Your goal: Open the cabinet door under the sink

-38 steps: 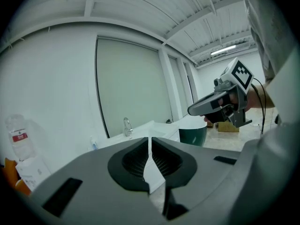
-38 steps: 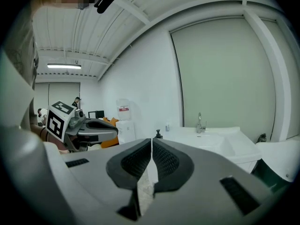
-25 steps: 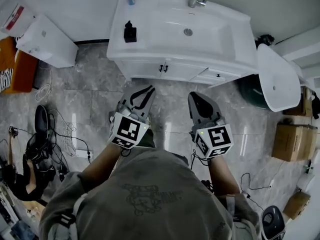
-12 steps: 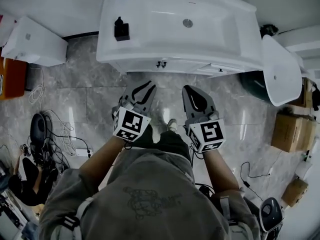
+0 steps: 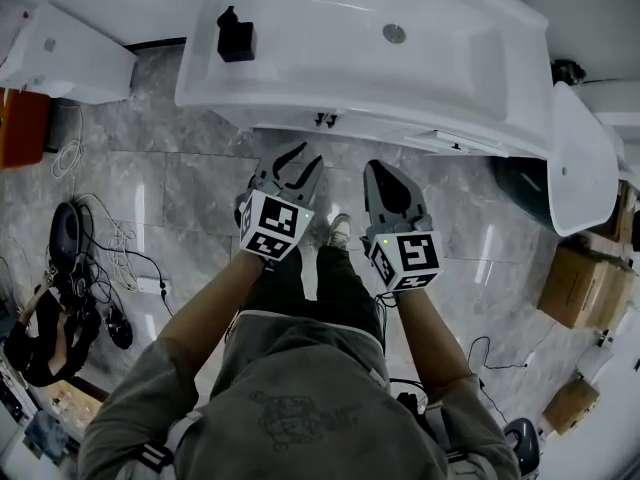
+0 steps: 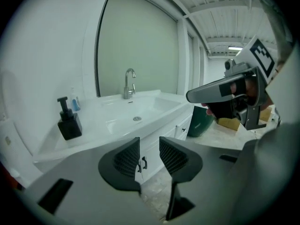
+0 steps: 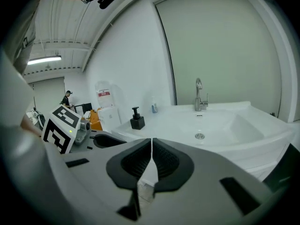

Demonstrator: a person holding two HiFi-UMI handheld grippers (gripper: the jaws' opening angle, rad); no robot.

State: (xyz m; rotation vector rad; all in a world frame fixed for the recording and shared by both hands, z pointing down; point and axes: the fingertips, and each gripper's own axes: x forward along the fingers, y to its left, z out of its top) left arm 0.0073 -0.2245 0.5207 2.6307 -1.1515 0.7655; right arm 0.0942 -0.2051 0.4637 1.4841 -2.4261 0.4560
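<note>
The left claw (image 5: 292, 160) hung open and empty, facing the cabinet door (image 6: 151, 150). The right claw (image 5: 383, 176) was closed on nothing

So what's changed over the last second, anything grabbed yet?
Both grippers moved forward toward the vanity: the left gripper, fingers apart, now nears the door handles; the right gripper stays shut. Nothing grasped; cabinet doors still closed.
</note>
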